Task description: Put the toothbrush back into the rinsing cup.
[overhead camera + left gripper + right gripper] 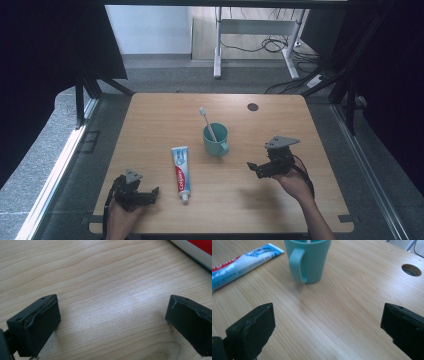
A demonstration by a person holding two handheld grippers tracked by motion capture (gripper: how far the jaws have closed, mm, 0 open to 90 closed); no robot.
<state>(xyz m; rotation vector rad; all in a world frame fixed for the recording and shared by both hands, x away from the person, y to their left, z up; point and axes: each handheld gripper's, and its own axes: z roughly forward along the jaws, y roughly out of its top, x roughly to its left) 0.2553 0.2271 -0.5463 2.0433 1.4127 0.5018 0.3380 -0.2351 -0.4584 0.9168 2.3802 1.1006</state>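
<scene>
A teal mug (pixel 215 140) stands near the middle of the wooden table (pixel 150 115) with a white toothbrush (pixel 206 120) leaning in it. To its left lies a red, white and blue toothpaste tube (pixel 181 171), cap toward the front edge. My left gripper (pixel 150 195) rests at the front left, open and empty, just left of the tube. In the left gripper view its jaws (pixel 112 315) stand wide over bare wood, with the tube (pixel 197 247) at the corner. My right gripper (pixel 256 162) is open and empty to the right of the mug. In the right gripper view (pixel 328 320) it faces the mug (pixel 308 260) and the tube (pixel 242 265).
A round cable hole (pixel 253 107) (pixel 411 270) sits in the table's far right part. Beyond the table stands a white desk frame (pixel 218 45) with cables on the floor. Black frame struts (pixel 80 100) flank both sides.
</scene>
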